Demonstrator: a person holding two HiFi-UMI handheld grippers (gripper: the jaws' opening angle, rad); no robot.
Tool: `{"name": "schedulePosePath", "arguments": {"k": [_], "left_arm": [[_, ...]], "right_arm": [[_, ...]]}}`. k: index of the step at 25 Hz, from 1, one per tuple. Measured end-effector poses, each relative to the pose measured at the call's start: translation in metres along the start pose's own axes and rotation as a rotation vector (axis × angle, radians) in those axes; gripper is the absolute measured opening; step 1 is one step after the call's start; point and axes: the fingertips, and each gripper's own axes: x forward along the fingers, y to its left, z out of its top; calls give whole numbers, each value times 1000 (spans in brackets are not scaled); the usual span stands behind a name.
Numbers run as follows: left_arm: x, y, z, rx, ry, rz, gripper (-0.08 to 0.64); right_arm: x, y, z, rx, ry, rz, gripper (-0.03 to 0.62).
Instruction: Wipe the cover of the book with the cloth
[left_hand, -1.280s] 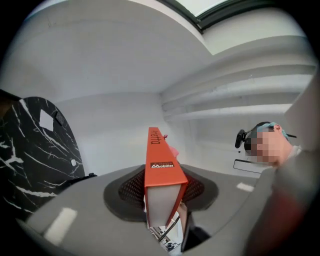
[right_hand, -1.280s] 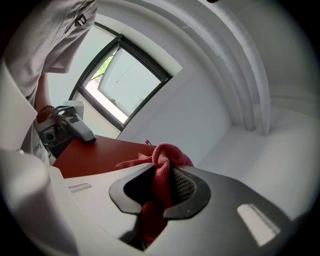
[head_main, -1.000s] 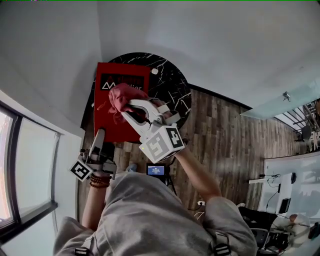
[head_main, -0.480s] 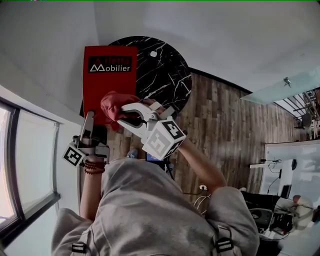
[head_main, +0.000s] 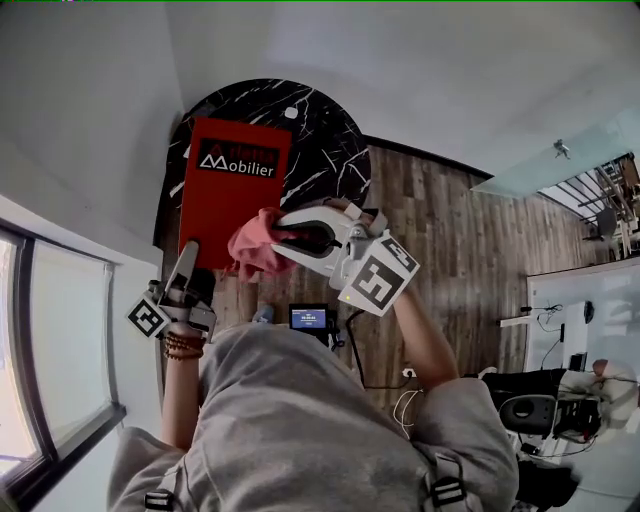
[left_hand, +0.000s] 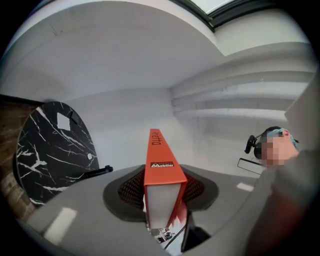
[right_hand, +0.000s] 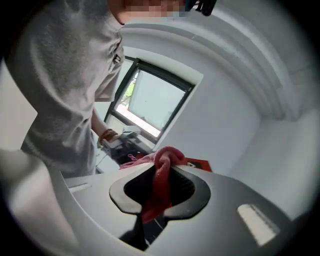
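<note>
The job was in the wiping part. The left gripper (left_hand: 161, 194) pinched the red book (head_main: 232, 185) by its near end, with its jaws pressed on both sides of the book. The book looked lifted up, and I think it was not lying flat on the table (head_main: 335, 140). The right gripper (head_main: 280, 232) held a pink cloth (head_main: 252, 250), and its jaws were squeezed tight on a fold of it. The cloth hung at the near end of the book, just beside the cover. I could not tell if it was touching the cover.

Next, I think the cloth needed to go up onto the front cover, near the white words, and then rub down and across it. The left gripper would need to hold the book very steady, because a push from the cloth could tip it or make it slip. The push should be soft and flat.

The cover looked smooth and hard, so the cloth should slide over it easily.

The table was round and black with thin white lines like cracks. The floor (head_main: 450, 250) was made of brown wood boards. A big window (head_main: 60, 330) was on the person's left, and the wall (head_main: 450, 60) was plain and pale. A small lit screen (head_main: 309, 317) stood low down in front of the person.
</note>
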Motion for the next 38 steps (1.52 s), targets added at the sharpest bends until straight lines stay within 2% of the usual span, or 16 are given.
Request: {"name": "schedulePosePath", "arguments": {"k": [4, 6, 10, 12, 14, 17, 19, 22, 25, 31, 34, 38], "left_arm": [[-8, -34, -30, -3, 96, -47, 166], [-1, -43, -46, -8, 161, -87, 166], [32, -44, -62, -22, 263, -148, 164], [44, -47, -66, 21, 274, -145, 164], [56, -47, -70, 76, 278, -141, 164], [76, -54, -87, 80, 285, -171, 164], [91, -63, -103, 16, 280, -203, 164], [121, -76, -136, -165, 261, -242, 164], [146, -81, -175, -251, 262, -238, 164], [194, -86, -248, -286, 294, -199, 164], [215, -84, -278, -281, 310, -182, 164], [238, -81, -323, -328, 323, -141, 164]], "right_arm": [[-58, -54, 5, -9, 84, -406, 83], [-81, -74, -5, -14, 147, -549, 83], [-98, -109, -38, 6, 245, -695, 83], [-110, -111, -39, 7, 257, -742, 83], [-125, -108, -38, 2, 268, -773, 83], [-147, -101, -39, -9, 300, -805, 83], [-165, -97, -43, 12, 301, -823, 83], [-190, -85, -53, 61, 298, -835, 83], [-218, -70, -64, 79, 328, -845, 83], [-281, -31, -97, 157, 385, -847, 81], [-304, -10, -115, 210, 390, -821, 81], [-337, 21, -129, 263, 387, -760, 80]]}}
